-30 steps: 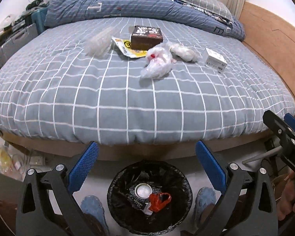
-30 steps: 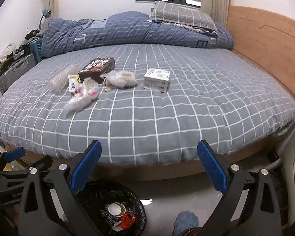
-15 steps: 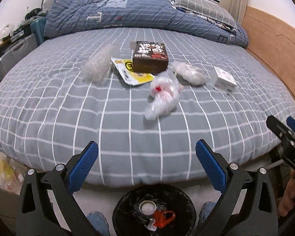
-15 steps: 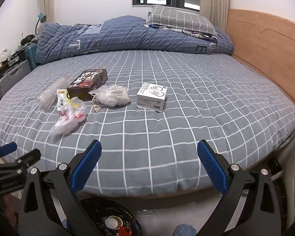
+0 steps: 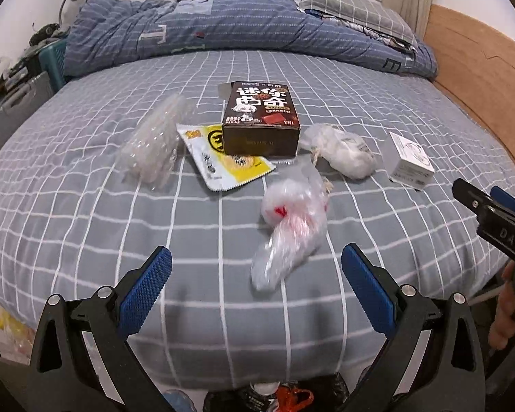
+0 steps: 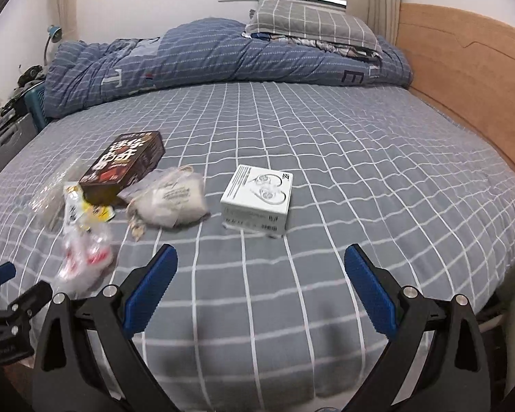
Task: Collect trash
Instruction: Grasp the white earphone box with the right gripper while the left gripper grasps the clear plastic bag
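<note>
Left gripper (image 5: 256, 283): jaws spread wide, nothing between them, blue pads facing inward; right gripper (image 6: 261, 283): jaws likewise wide and empty; both held level, side by side; fingers of a hand (image 5: 508, 312) wrap the right gripper's handle.

Right gripper body (image 5: 504, 230): white letters "DAS", remainder cut off. Duvet (image 6: 223, 58): large "T" and "E" patches. Brown box (image 5: 260, 116): large Chinese characters, not legible.

Bare sheet (image 6: 377, 178) right of white box (image 6: 257, 202).
</note>
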`<state>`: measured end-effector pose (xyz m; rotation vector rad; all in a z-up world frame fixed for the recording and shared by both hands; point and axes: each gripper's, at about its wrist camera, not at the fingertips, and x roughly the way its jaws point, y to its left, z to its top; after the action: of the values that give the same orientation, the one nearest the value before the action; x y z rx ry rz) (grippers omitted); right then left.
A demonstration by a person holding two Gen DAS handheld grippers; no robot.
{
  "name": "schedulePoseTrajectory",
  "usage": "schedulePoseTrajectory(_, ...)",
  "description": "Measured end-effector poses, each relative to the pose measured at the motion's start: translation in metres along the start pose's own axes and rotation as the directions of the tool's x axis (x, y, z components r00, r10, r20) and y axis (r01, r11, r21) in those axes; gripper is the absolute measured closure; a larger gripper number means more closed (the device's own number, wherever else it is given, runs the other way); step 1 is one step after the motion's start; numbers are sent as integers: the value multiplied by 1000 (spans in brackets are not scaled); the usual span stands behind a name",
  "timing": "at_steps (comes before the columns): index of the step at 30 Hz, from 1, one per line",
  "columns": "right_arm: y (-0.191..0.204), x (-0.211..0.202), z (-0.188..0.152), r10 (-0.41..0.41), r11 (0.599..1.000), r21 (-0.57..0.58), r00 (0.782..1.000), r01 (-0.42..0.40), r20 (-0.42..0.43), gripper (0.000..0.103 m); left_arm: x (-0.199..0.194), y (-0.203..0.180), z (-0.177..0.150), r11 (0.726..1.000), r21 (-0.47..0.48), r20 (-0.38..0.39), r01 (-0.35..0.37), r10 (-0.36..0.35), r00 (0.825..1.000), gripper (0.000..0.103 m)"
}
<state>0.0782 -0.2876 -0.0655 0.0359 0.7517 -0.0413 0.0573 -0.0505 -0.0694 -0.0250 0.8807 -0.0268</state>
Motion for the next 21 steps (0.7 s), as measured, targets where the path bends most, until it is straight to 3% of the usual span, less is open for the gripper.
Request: schedulePoseTrajectory(21, 0, 97, 35, -23, 999, 29, 994, 26, -103, 9, 72, -25, 26, 999, 38, -67, -9, 12, 998, 6)
